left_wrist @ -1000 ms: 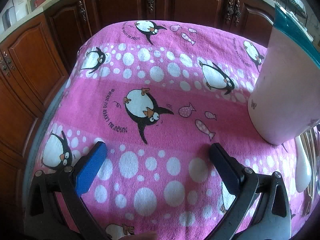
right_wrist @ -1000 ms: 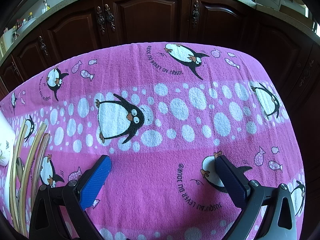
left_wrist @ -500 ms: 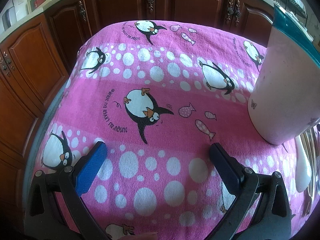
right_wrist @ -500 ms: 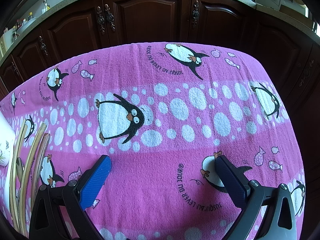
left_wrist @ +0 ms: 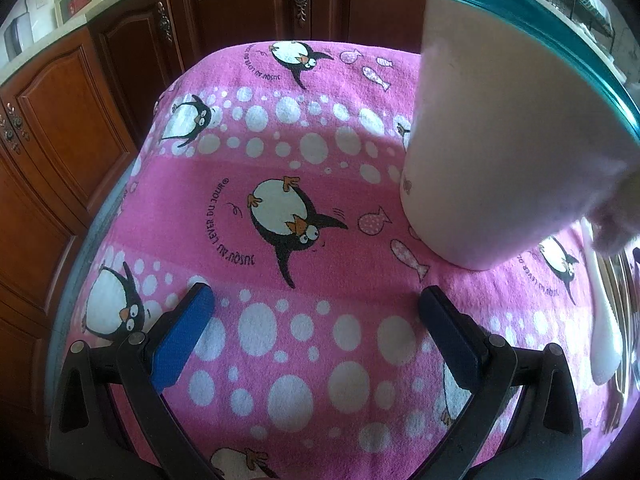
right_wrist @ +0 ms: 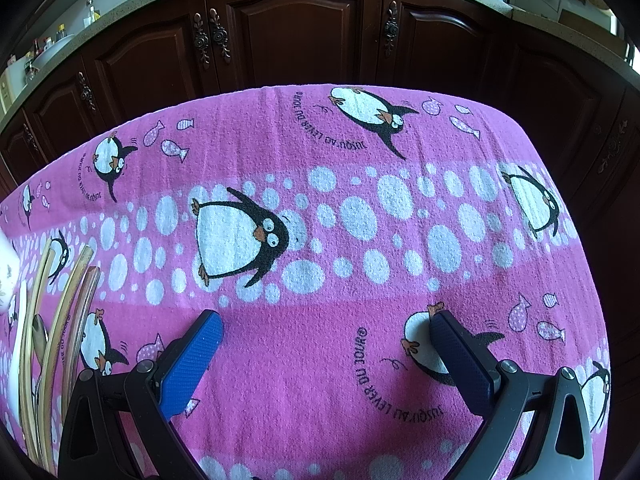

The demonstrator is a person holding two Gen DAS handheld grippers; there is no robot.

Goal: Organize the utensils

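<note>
A tall pale pink holder (left_wrist: 500, 152) with a teal rim stands on the pink penguin towel (left_wrist: 320, 152), just ahead and right of my left gripper (left_wrist: 316, 294), which is open and holds nothing. A blurred pinkish shape, maybe a hand (left_wrist: 616, 220), touches the holder's right side. A white spoon (left_wrist: 604, 320) and thin utensils lie at the far right. In the right wrist view, several wooden chopsticks (right_wrist: 52, 320) and a metal spoon (right_wrist: 40, 336) lie left of my open, empty right gripper (right_wrist: 325, 318). A sliver of the holder (right_wrist: 8, 276) shows at the left edge.
Dark wooden cabinets (right_wrist: 300, 40) under a stone counter run behind the table. Lighter brown cabinet doors (left_wrist: 60, 128) stand close to the table's left edge. The towel (right_wrist: 400, 208) covers the whole tabletop, and its right edge drops off near more cabinets.
The holder has slid left toward the left gripper and looms larger, with a blurred shape now at its right side. Neither gripper has moved, and the right wrist view is unchanged.
</note>
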